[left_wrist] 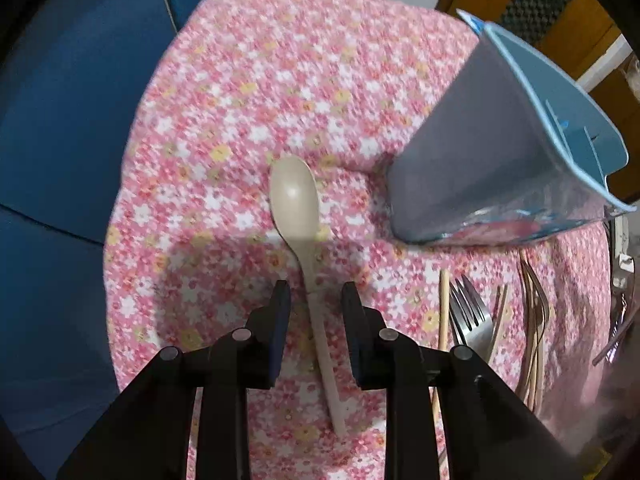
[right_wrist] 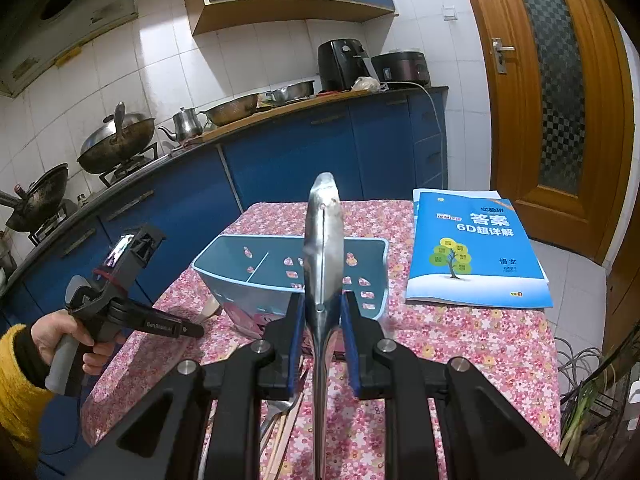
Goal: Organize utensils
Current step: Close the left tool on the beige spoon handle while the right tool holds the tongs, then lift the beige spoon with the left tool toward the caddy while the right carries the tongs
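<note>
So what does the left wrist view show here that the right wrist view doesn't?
Only the left wrist view shows the beige spoon lying on the cloth, its handle running between the open fingers of the left gripper, and the wooden chopsticks lying flat.

Only the right wrist view shows the right gripper shut on a metal spoon, the blue booklet and the kitchen counter.

Both show the blue utensil holder, the floral tablecloth and a metal fork.
</note>
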